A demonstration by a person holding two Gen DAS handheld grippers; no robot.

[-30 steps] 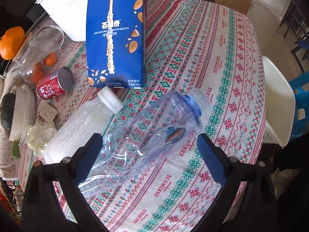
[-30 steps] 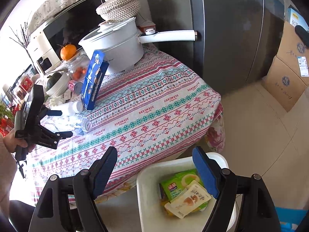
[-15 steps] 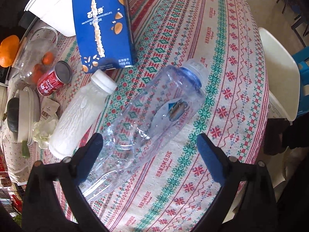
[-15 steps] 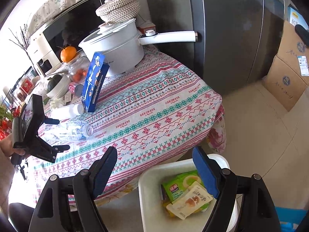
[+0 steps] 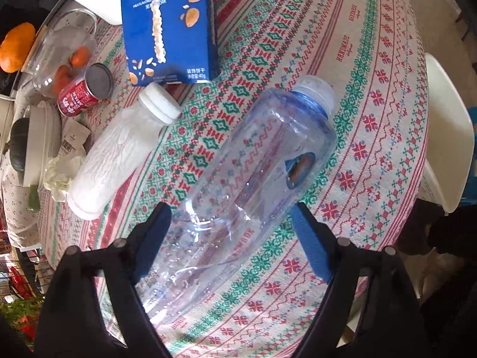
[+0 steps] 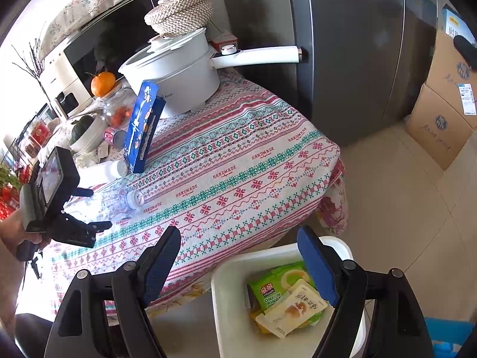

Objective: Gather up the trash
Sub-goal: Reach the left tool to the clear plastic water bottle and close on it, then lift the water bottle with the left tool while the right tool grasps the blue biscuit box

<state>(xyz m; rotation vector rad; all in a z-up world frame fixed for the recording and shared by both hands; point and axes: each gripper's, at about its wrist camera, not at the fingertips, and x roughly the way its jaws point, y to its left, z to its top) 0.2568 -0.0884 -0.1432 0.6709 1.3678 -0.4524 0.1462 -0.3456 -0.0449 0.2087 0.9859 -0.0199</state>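
Note:
A clear crushed plastic bottle [image 5: 253, 185] lies on the patterned tablecloth [image 5: 372, 119], cap pointing away. My left gripper [image 5: 235, 238] is open, its blue fingers on either side of the bottle's lower body, not clamping it. A white plastic bottle [image 5: 119, 152] lies just left of it, and a blue biscuit box [image 5: 167, 26] stands behind. In the right wrist view my right gripper [image 6: 238, 262] is open and empty above a white bin [image 6: 232, 313] holding snack wrappers [image 6: 283, 301]. The clear bottle [image 6: 125, 200] and left gripper [image 6: 86, 208] show there at left.
A red can [image 5: 83, 92], a glass jar of small tomatoes [image 5: 59, 59], an orange [image 5: 16, 47], crumpled tissue [image 5: 59, 176] and dishes [image 5: 38, 143] crowd the table's left side. A white pot [image 6: 176, 71] stands at the back. A white chair [image 5: 447, 131] is by the table's right edge.
My left gripper has moved forward and down over the clear bottle, so its fingers now straddle the bottle's body. The right gripper has stayed over the bin.

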